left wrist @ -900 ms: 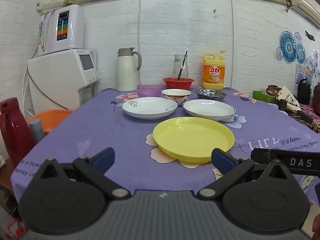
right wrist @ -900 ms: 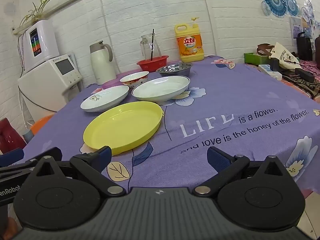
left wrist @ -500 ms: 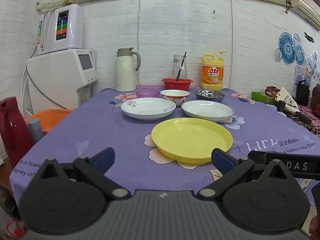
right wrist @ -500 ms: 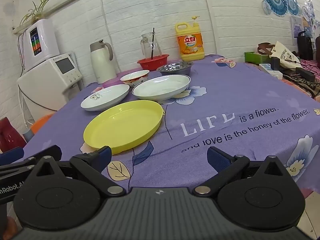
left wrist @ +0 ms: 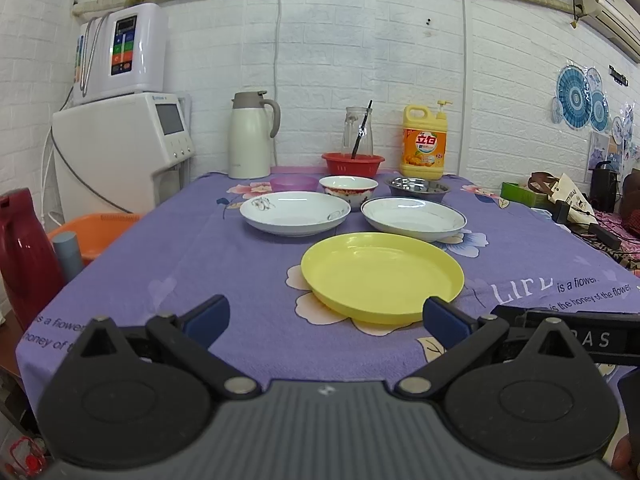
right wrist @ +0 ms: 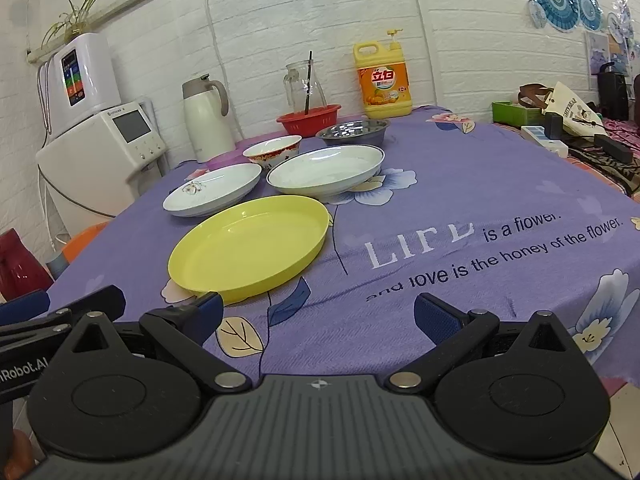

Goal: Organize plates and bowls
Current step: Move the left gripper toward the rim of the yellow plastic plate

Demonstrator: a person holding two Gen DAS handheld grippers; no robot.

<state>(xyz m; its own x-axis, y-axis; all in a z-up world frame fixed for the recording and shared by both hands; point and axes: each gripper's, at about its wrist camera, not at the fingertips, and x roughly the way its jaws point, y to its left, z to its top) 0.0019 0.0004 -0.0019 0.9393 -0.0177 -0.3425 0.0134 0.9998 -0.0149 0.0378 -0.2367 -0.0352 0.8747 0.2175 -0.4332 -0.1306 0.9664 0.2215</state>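
Note:
A yellow plate (left wrist: 382,274) (right wrist: 248,246) lies nearest me on the purple tablecloth. Behind it sit a white plate with a flower print (left wrist: 295,213) (right wrist: 212,194) and a white blue-rimmed plate (left wrist: 413,219) (right wrist: 326,170). Further back stand a red-patterned bowl (left wrist: 348,188) (right wrist: 273,151), a steel bowl (left wrist: 417,189) (right wrist: 353,131) and a small purple bowl (left wrist: 293,182). My left gripper (left wrist: 326,316) is open and empty, short of the yellow plate. My right gripper (right wrist: 318,312) is open and empty, just right of the plate's near rim.
At the back stand a white thermos jug (left wrist: 250,136), a red basket (left wrist: 353,162) with a glass jar, and a yellow detergent bottle (left wrist: 425,144). A water dispenser (left wrist: 120,152), an orange tub (left wrist: 94,230) and a red flask (left wrist: 22,256) are left of the table. Bags clutter the right side (right wrist: 568,116).
Both grippers have drifted slightly; the left view has lowered a little. No dish has moved and both grippers stay open.

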